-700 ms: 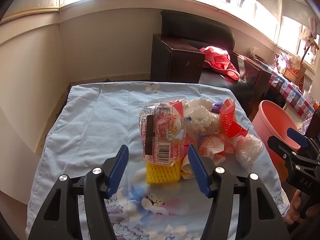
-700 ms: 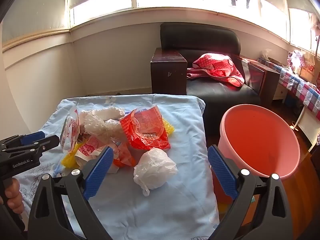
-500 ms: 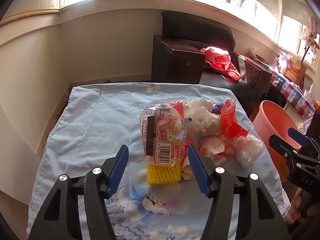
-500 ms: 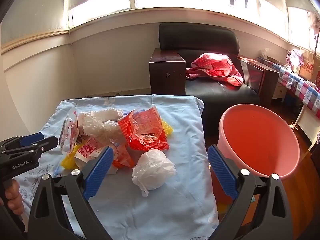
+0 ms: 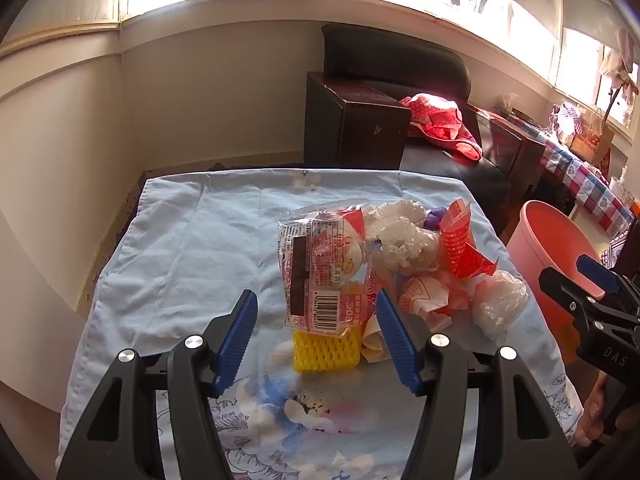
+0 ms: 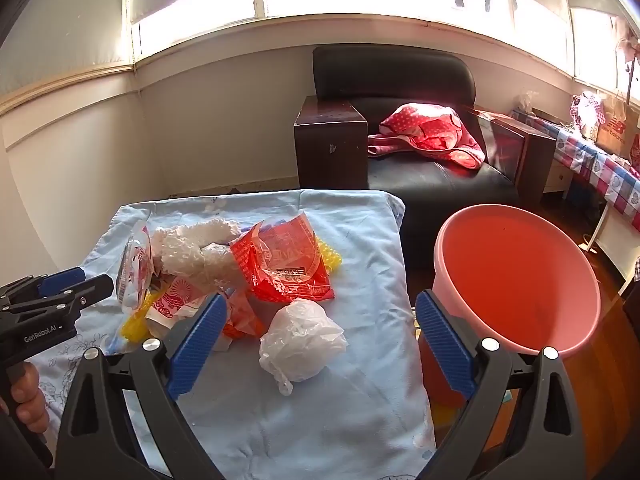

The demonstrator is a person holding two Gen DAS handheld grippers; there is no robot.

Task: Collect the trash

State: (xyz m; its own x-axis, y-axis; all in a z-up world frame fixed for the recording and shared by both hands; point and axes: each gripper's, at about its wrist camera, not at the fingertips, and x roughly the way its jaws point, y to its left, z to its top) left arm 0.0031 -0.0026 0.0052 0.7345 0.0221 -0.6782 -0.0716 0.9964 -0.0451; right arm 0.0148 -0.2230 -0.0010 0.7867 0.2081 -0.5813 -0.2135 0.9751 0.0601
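Note:
A heap of trash lies on a table under a light blue cloth (image 5: 192, 248): a clear snack wrapper with a barcode (image 5: 320, 276), a yellow foam net (image 5: 326, 350), white foam netting (image 5: 400, 236), a red wrapper (image 6: 282, 266) and a crumpled white plastic bag (image 6: 300, 340). My left gripper (image 5: 316, 332) is open just short of the barcode wrapper and yellow net. My right gripper (image 6: 320, 338) is open wide, with the white bag between its fingers, untouched. A pink bucket (image 6: 516, 276) stands off the table's right side.
A black armchair (image 6: 400, 80) with a red spotted cloth (image 6: 428, 132) and a dark wooden box (image 6: 332, 140) stand beyond the table. A checked tablecloth (image 6: 608, 176) covers furniture at far right. A wall runs along the left. A hand (image 6: 28, 396) holds the left gripper's handle.
Both grippers have edged slightly nearer the trash heap. Their jaws stay as wide as before, and nothing on the table has moved.

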